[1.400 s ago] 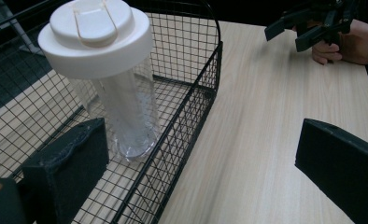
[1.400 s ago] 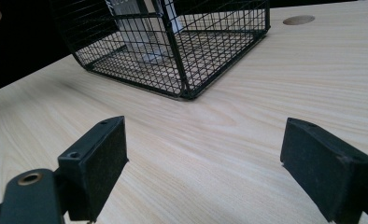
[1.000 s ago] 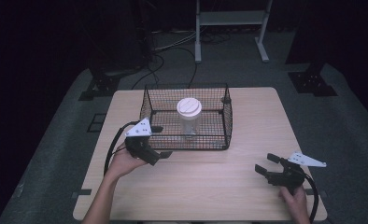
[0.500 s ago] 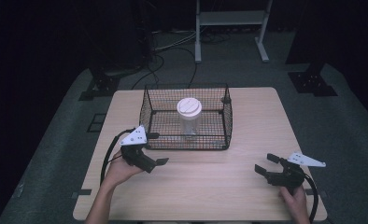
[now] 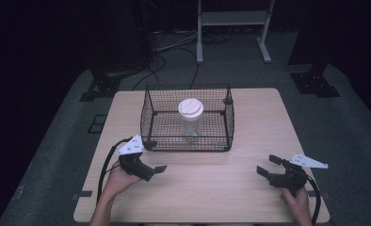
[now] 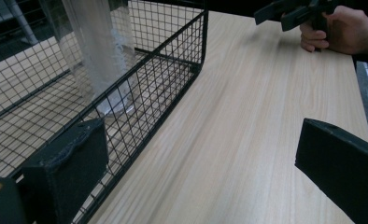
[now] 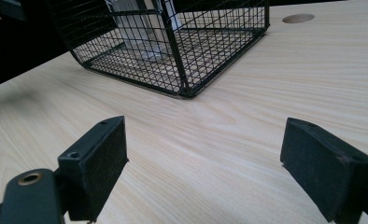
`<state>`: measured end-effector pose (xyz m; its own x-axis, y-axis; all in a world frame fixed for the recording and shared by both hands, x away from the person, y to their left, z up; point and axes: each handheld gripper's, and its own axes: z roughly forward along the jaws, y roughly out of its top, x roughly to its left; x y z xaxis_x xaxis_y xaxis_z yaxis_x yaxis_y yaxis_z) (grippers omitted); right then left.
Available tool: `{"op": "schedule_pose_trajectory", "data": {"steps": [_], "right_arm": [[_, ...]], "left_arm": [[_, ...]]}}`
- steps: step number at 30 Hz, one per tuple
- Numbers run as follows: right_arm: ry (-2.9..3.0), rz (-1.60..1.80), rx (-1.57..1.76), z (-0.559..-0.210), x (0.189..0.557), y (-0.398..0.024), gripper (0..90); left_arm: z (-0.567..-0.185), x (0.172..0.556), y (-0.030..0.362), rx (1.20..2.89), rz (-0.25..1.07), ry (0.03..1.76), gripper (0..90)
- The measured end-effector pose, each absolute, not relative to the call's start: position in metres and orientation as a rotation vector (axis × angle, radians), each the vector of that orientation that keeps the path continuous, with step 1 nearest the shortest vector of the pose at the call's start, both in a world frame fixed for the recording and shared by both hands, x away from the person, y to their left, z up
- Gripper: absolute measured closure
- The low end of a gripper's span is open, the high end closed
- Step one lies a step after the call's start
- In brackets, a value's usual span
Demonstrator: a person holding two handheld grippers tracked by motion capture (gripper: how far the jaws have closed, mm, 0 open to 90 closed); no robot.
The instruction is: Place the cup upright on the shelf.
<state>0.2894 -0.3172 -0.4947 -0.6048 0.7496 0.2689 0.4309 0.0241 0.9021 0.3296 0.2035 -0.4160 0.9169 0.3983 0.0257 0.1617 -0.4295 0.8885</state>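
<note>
A clear plastic cup [image 5: 190, 120] with a white lid [image 5: 190, 108] is seen standing upright inside a black wire basket [image 5: 148, 123], near the middle of the tabletop [image 5: 249, 188]. The cup is judged to be light and thin-walled, so it could be crushed or could slip if it is pressed too hard; whether something is inside cannot be told through the mesh. It is best taken from above, around the wall just under the lid, because the basket walls close it off on all four sides.

The left gripper [image 5: 161, 168] is held near the front left corner of the basket, with its jaws wide apart and nothing between them. The right gripper [image 5: 267, 166] is kept well apart from the basket, near the front right of the tabletop, its jaws also spread wide and empty.

The basket rim stands in the way of any approach from the side. A round hole [image 7: 298, 18] is seen in the tabletop beside the basket.
</note>
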Motion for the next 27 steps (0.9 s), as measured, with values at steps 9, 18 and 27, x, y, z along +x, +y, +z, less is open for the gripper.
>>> {"op": "schedule_pose_trajectory", "data": {"steps": [9, 18, 27], "right_arm": [[2.025, 1.605, 1.215, -0.495, 0.289, -0.317, 13.7], [2.025, 1.605, 1.216, -0.495, 0.289, -0.317, 13.7], [2.027, 1.603, 1.214, -0.495, 0.289, -0.317, 13.7]], "left_arm": [[-0.422, 0.319, 0.211, 2.0, 0.288, 0.42, 1.8], [-0.432, 0.304, 0.221, 1.99, 0.292, 0.444, 1.8], [-0.441, 0.295, 0.224, 1.97, 0.274, 0.435, 1.8]]}}
